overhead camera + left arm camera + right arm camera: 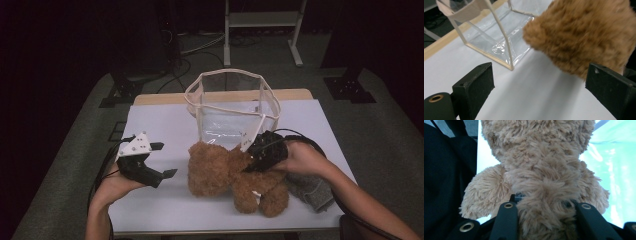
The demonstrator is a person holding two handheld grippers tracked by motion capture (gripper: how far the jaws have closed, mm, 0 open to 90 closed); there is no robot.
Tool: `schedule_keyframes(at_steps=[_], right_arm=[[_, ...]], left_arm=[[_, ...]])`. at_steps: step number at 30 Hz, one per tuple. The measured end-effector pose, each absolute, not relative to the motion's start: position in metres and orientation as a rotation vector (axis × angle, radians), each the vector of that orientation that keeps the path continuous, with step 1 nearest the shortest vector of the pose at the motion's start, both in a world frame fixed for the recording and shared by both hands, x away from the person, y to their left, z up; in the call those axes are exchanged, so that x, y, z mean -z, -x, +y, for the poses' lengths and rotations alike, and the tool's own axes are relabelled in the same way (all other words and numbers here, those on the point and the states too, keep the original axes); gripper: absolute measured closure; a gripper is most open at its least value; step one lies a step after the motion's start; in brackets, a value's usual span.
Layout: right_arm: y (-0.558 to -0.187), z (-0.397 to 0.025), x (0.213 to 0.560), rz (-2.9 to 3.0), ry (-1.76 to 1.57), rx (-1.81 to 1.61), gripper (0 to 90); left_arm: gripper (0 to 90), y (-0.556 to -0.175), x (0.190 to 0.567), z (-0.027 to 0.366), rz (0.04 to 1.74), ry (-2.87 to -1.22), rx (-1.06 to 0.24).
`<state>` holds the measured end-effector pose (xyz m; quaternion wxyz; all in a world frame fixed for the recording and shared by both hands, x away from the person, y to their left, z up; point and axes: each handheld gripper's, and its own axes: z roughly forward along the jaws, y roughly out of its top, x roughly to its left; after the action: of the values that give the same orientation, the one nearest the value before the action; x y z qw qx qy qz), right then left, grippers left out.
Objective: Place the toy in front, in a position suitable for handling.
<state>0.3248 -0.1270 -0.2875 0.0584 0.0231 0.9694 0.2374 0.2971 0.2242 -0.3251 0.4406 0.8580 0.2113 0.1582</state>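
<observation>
Now the right gripper [260, 160] pinches the fluffy brown teddy bear [235, 175], its black jaws sunk into the fur on either side of the plush body, as the right gripper view shows. That bear lies on the white table sheet [165, 125] just at six o'clock of the clear plastic storage bag with cream trim [232, 107], which stands upright and open with nothing seen inside. At nine o'clock of the bear, the left gripper [165, 160] hovers with jaws spread wide. A grey folded cloth [312, 190] lies at the bear's three o'clock.
</observation>
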Motion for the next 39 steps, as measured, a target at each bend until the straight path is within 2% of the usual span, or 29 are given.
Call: schedule_keyframes(at_steps=[7,13,21,39], right_arm=[[-0.322,-0.132,0.238,2.889,-0.059,-0.771,66.5],[-0.319,-0.128,0.178,2.849,-0.03,-0.78,66.3],[-0.339,-0.119,0.11,2.831,-0.076,-0.781,66.1],[-0.415,-0.103,0.066,2.81,-0.233,-0.792,65.4]], left_arm=[[7.3,-0.295,0.321,0.234,0.535,-2.1,-0.413],[7.3,-0.295,0.322,0.234,0.542,-2.093,-0.405],[7.3,-0.296,0.323,0.235,0.541,-2.092,-0.397],[7.3,-0.299,0.329,0.234,0.543,-2.099,-0.375]])
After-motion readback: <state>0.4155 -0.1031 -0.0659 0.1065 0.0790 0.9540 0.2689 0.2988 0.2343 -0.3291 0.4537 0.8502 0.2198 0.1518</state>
